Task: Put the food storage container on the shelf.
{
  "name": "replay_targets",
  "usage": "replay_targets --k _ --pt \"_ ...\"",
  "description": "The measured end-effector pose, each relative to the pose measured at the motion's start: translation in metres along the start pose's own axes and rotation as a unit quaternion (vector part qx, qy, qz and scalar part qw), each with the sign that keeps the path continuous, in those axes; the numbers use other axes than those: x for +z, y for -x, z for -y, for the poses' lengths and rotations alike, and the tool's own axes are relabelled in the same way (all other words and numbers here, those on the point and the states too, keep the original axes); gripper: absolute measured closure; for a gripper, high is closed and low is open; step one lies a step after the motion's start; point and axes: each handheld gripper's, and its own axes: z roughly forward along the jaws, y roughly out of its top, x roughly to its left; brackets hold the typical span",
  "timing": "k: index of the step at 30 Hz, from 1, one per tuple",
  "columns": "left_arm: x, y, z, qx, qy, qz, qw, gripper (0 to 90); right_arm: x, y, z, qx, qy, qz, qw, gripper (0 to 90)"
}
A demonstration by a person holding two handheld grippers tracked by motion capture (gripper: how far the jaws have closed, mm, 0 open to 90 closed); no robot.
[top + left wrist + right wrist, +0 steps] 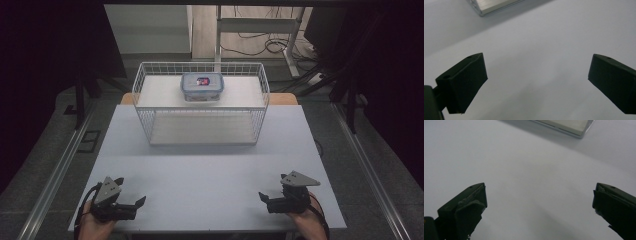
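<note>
A white wire basket (200,102) stands at the back middle of the white table (210,170). Inside it rests a clear plastic box with a blue-rimmed lid (202,86), toward the back. My left gripper (131,191) lies near the table's front left corner, held by a hand, and is open with nothing between its jaws. My right gripper (273,186) sits near the front right, also open and empty. In the left gripper view my left gripper (536,75) has its jaws spread wide over bare tabletop. My right gripper (539,200) shows the same in the right gripper view.
Grey floor and metal rails (55,170) flank the table. Behind the basket are a white table frame (260,25) and cables on the floor. An aluminium rail end (494,5) and another aluminium rail end (569,126) lie past the table edge.
</note>
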Motion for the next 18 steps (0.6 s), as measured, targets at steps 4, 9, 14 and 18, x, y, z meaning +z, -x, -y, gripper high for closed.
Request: replay_targets --k 4,9,14,18 --pt "0.001 -0.005 0.007 -0.007 -0.018 -0.003 0.9998 1.4 -0.002 0.003 0.008 0.001 -0.017 0.007 0.9998 0.0" --pt "0.009 -0.01 0.016 -0.024 -0.055 0.005 0.9982 1.2 -0.003 0.006 0.016 0.008 -0.038 0.009 0.9992 0.0" --pt "0.013 -0.012 0.019 -0.034 -0.073 0.013 0.9967 1.0 -0.001 0.008 0.022 0.007 -0.066 0.004 0.9978 0.0" --pt "0.013 -0.012 0.018 -0.036 -0.072 0.015 0.9967 1.0 0.0 0.009 0.022 0.011 -0.067 0.002 0.9977 0.0"
